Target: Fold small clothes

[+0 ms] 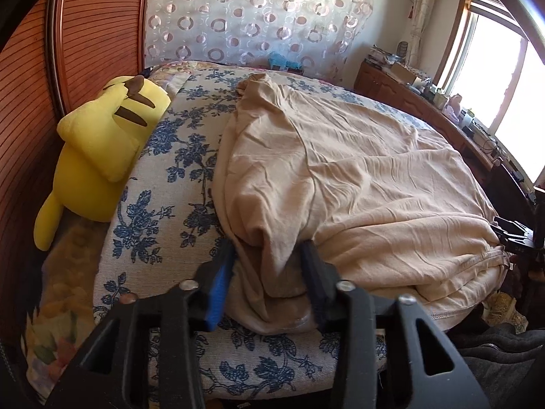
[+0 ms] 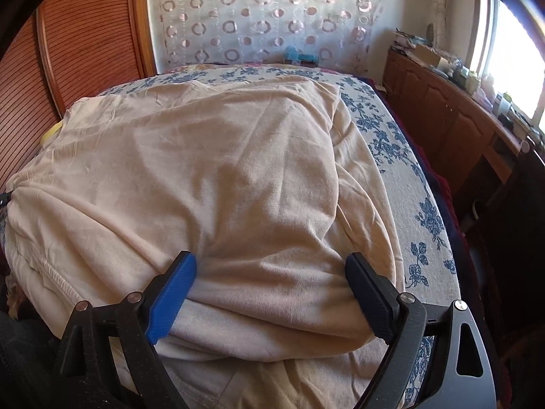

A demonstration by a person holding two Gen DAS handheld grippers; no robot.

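A beige garment point(image 1: 357, 184) lies spread and wrinkled on a bed with a blue-flowered cover point(image 1: 163, 177). My left gripper point(image 1: 269, 255) has its fingers partly closed on a bunched fold at the garment's near left edge. In the right wrist view the same garment point(image 2: 211, 177) fills the frame. My right gripper point(image 2: 272, 272) is wide open, its fingers resting on either side of a broad hump of cloth near the front edge. The right gripper also shows at the far right of the left wrist view point(image 1: 514, 235).
A yellow plush toy point(image 1: 98, 150) lies on the bed's left side against a wooden slatted wardrobe point(image 1: 85, 34). A wooden cabinet point(image 2: 453, 119) with clutter runs along the right under a bright window. A patterned curtain point(image 1: 259, 17) hangs behind the bed.
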